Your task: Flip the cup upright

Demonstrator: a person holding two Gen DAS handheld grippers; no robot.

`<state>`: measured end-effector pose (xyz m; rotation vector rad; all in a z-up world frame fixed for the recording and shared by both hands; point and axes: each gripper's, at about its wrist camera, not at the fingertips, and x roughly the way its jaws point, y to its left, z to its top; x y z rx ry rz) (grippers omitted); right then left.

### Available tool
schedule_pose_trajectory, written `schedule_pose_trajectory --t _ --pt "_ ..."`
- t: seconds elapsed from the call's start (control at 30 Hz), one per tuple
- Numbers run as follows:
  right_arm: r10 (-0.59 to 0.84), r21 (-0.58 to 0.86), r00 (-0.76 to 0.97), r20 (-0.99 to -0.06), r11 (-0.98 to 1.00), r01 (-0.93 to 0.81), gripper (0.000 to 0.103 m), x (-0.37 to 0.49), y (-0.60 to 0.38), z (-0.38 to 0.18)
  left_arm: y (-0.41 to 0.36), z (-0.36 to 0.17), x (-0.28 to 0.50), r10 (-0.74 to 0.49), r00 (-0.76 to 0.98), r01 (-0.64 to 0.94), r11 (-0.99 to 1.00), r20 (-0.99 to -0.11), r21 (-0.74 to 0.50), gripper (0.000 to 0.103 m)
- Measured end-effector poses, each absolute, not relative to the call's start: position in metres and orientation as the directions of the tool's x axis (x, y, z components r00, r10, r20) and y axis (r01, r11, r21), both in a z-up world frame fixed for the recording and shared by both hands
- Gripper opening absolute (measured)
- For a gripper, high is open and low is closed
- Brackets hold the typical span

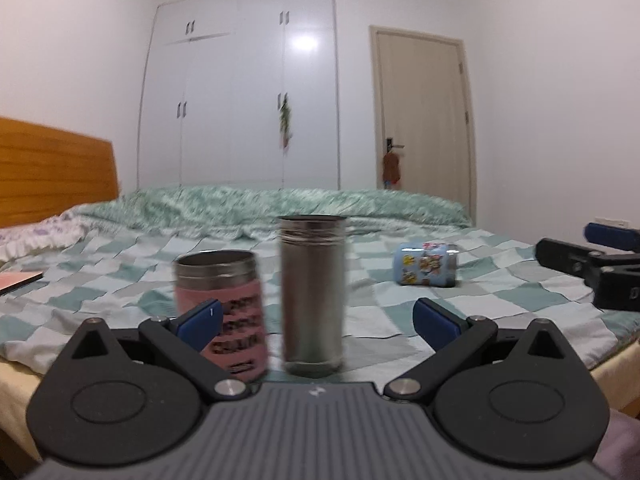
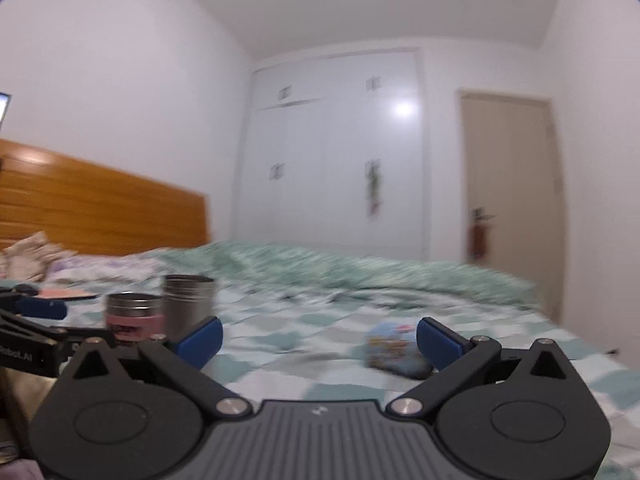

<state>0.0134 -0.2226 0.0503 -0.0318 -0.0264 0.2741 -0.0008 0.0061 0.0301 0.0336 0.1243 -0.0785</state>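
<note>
On our checkered bed [image 1: 460, 312], both jaws spread empty; the blue cup [image 2: 394, 350] lies toppled ahead of our right jaws, awaiting approach and grasp.

A bedroom with plain white walls [image 1: 72, 60] and a white ceiling [image 2: 360, 4]. A built-in white wardrobe [image 1: 240, 92] with dark handles fills the far wall; a bright light reflection sits on one of its doors, and something green hangs from one handle. To its right stands a beige door [image 1: 424, 116] with a lever handle, from which a small reddish item hangs. A wooden headboard [image 1: 52, 172] rises on the left. The bed [image 1: 400, 304] carries a checked teal, grey and white cover, with a crumpled green patterned quilt [image 1: 248, 204] along its far side and a floral pillow [image 1: 48, 228] by the headboard.
</note>
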Motion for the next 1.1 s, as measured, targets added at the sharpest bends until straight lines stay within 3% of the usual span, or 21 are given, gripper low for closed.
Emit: schedule_pose_trajectory --t 0.17,0.4,1.1 --pt "0.195 -0.036 0.981 0.013 0.980 -0.195 0.103 -0.005 -0.248 0.029 -0.012 0.010 0.002 -0.071 0.993 0.074 0.997 -0.090 0.033 0.103" --pt "0.167 -0.036 0.986 -0.018 0.985 -0.167 0.103 -0.011 -0.253 0.001 -0.011 -0.009 0.009 -0.057 0.990 0.058 0.998 -0.126 0.006 0.103" --pt "0.171 -0.047 0.985 -0.027 0.984 -0.173 0.103 -0.005 -0.243 -0.001 -0.007 -0.014 0.006 -0.067 0.990 0.071 0.997 -0.123 0.021 0.103"
